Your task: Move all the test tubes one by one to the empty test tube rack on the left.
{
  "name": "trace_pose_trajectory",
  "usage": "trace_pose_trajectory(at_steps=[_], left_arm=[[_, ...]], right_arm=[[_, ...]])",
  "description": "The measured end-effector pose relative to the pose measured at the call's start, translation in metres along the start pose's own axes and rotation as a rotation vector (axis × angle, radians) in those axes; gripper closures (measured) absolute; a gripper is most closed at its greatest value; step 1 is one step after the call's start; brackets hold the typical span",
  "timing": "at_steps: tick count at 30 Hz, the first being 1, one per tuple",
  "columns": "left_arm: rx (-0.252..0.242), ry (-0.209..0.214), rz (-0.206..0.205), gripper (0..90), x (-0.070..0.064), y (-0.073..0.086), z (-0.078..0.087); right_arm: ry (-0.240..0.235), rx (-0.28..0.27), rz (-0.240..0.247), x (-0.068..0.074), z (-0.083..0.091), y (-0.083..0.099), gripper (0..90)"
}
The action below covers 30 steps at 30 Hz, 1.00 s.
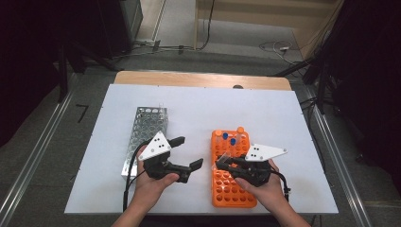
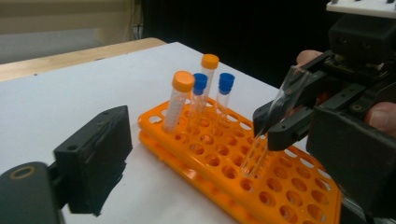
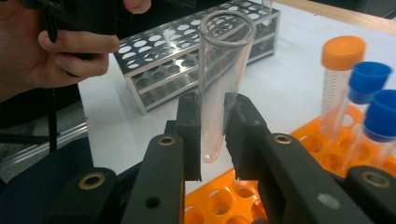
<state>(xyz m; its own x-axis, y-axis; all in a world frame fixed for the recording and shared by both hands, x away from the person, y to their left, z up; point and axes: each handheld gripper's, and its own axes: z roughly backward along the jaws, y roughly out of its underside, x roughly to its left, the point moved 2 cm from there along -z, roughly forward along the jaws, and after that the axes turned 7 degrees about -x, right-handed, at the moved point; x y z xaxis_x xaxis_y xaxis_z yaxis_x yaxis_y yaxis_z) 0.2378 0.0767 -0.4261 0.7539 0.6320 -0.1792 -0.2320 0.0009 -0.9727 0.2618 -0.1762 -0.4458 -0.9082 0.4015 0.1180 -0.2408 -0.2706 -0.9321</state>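
Here the right gripper [image 3: 212, 135] clamps a clear tube [image 3: 219, 79] beside capped tubes [image 3: 369, 93].

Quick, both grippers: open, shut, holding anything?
Left gripper: open, holding nothing.
Right gripper: shut on the clear open tube, above the orange rack.

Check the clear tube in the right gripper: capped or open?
Open. The clear tube shows a bare round rim with no cap, clamped between the right gripper fingers above the orange rack.
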Motion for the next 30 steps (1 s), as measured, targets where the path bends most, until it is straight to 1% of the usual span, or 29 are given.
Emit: trace_pose_trajectory(at_steps=[1,2,4,5,6,7,9,18,25,29,30], left_arm=[[0.002,0.001,0.001,14.4,-0.001,0.000,-0.001],[0.002,0.010,0.002,14.4,-0.003,0.000,-0.002],[0.006,0.026,0.005,19.2,-0.005,0.000,-0.004],[0.009,0.033,0.003,22.3,-0.006,0.000,-0.005],[0.010,0.042,-0.001,27.5,-0.007,0.000,-0.006],[0.011,0.050,-0.002,27.5,-0.009,0.000,-0.007],[0.010,0.071,-0.001,31.1,-0.010,0.000,-0.008],[0.007,0.116,-0.002,45.4,-0.015,0.001,-0.012],[0.025,0.166,-0.006,57.0,-0.019,0.003,-0.018],[0.027,0.188,-0.001,59.0,-0.022,0.003,-0.022],[0.031,0.194,-0.007,59.8,-0.023,0.003,-0.023]], right_arm=[[-0.009,0.002,-0.002,0.001,-0.002,0.000,73.9],[-0.009,0.002,-0.002,0.001,-0.002,0.000,73.9],[-0.013,0.006,-0.007,0.002,-0.003,0.000,73.9],[-0.018,0.008,-0.009,0.003,-0.004,0.000,73.9],[-0.025,0.009,-0.010,0.004,-0.005,0.000,73.9],[-0.025,0.009,-0.010,0.004,-0.005,0.000,73.9],[-0.032,0.014,-0.013,0.005,-0.006,0.000,73.9],[-0.053,0.014,-0.015,0.008,-0.009,-0.001,73.9],[-0.067,0.016,-0.019,0.012,-0.011,-0.003,73.9],[-0.073,0.020,-0.024,0.013,-0.013,-0.003,73.9],[-0.075,0.022,-0.020,0.014,-0.013,-0.002,73.9]])
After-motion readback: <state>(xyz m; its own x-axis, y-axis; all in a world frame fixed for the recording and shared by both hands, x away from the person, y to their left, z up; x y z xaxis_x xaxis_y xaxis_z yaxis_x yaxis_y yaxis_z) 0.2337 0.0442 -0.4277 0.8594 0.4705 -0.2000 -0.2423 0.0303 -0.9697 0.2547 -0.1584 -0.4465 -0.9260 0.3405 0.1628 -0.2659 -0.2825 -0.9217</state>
